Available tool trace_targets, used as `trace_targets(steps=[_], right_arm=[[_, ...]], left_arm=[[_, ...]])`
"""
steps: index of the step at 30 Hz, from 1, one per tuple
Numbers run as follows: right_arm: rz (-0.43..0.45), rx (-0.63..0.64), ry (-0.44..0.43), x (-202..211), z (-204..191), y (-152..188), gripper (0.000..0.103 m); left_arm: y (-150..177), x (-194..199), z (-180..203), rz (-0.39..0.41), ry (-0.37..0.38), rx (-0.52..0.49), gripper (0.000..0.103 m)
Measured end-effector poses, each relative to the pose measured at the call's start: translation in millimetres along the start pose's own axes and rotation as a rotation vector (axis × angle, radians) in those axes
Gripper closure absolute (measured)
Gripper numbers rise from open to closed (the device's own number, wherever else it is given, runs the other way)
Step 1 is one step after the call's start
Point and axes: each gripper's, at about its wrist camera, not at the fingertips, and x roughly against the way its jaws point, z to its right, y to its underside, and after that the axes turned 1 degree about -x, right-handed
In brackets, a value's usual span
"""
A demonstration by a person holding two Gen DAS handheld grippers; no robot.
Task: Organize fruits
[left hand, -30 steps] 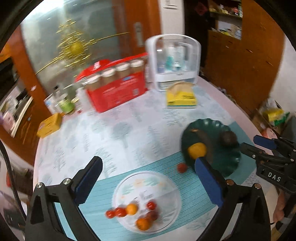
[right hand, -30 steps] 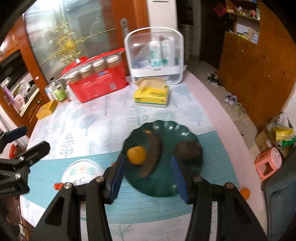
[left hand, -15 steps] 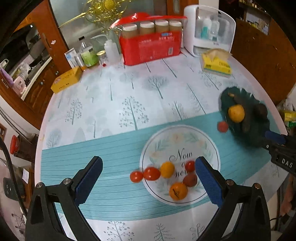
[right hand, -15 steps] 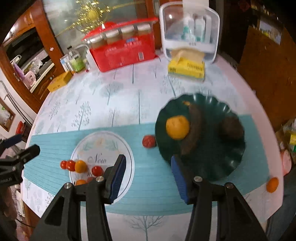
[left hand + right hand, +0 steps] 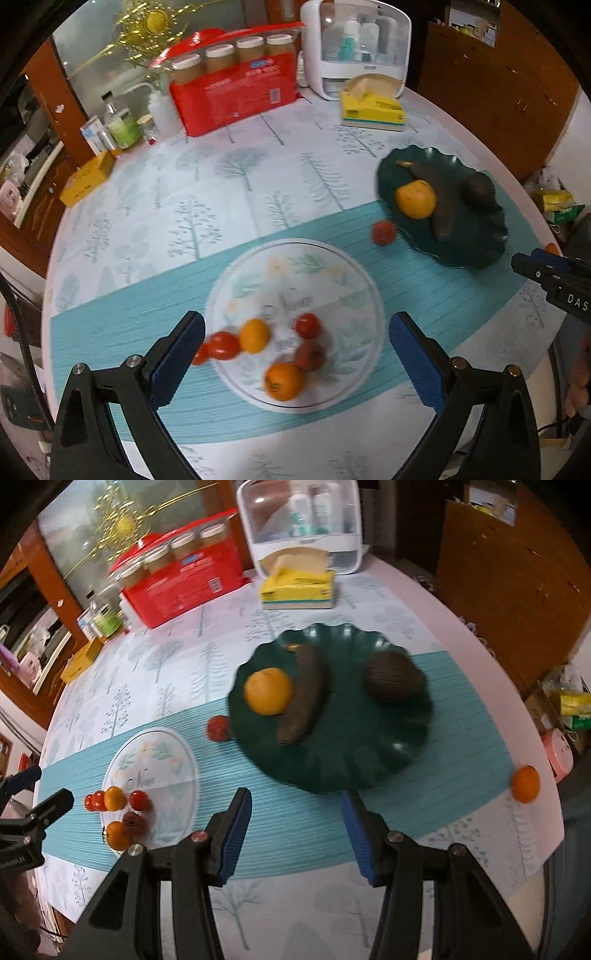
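Left wrist view shows the left gripper (image 5: 295, 354) with fingers wide and empty above a clear plate (image 5: 334, 280) holding small red and orange fruits (image 5: 255, 335), some spilling past its left rim onto the desk (image 5: 221, 184). Right wrist view has the right gripper (image 5: 295, 834) partly spread, holding nothing, by a dark green plate (image 5: 351, 753) carrying an orange (image 5: 268, 691); another orange (image 5: 525, 784) lies apart.

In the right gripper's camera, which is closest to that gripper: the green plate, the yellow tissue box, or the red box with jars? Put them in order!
Starting from the right gripper:
1. Green plate, just ahead of the gripper's tips, holding the bigger fruit.
2. Yellow tissue box, beyond the plate, toward the table's far side.
3. Red box with jars, farthest, off to the back left.
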Motion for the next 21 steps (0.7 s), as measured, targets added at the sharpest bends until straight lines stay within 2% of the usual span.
trace_targets(steps=[10, 21], right_arm=[[0.034, -0.033, 0.084, 15, 75, 1, 0.052], [0.014, -0.089, 0.2, -7, 179, 1, 0.052]], left_arm=[[-12, 3, 56, 0.044, 0.019, 0.038, 0.003], [-14, -18, 112, 0.002, -0.022, 0.04, 0.003]])
